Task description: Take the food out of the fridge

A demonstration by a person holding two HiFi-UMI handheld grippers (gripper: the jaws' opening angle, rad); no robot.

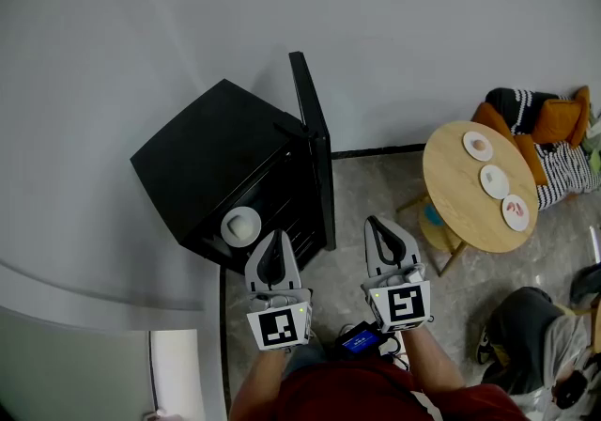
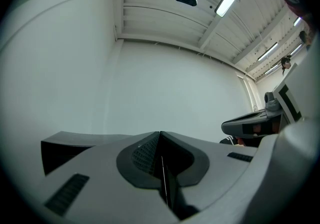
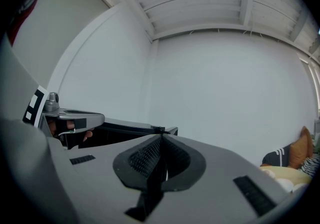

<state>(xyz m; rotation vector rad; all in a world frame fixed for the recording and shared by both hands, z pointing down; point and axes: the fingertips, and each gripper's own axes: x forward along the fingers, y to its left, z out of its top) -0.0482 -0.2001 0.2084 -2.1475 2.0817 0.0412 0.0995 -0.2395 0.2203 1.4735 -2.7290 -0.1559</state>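
A black mini fridge (image 1: pixel 211 161) stands on the floor against the white wall, its door (image 1: pixel 314 142) swung open. Inside, on a shelf, sits a white plate with pale food (image 1: pixel 241 226). My left gripper (image 1: pixel 275 235) hovers just right of that plate, in front of the fridge opening, jaws shut and empty. To its right my right gripper (image 1: pixel 376 221) is also shut on nothing, below the door's edge. In the left gripper view the closed tips (image 2: pixel 160 135) point at the wall above the fridge top (image 2: pixel 60 150). The right gripper view shows its closed tips (image 3: pixel 161 139) before the fridge (image 3: pixel 125 130).
A round wooden table (image 1: pixel 460 194) at the right carries three small plates with food (image 1: pixel 495 181). Behind it is a seat with orange and striped cushions (image 1: pixel 535 123). A person's legs and shoe (image 1: pixel 526 335) are at the lower right. A white ledge (image 1: pixel 94 316) runs along the left.
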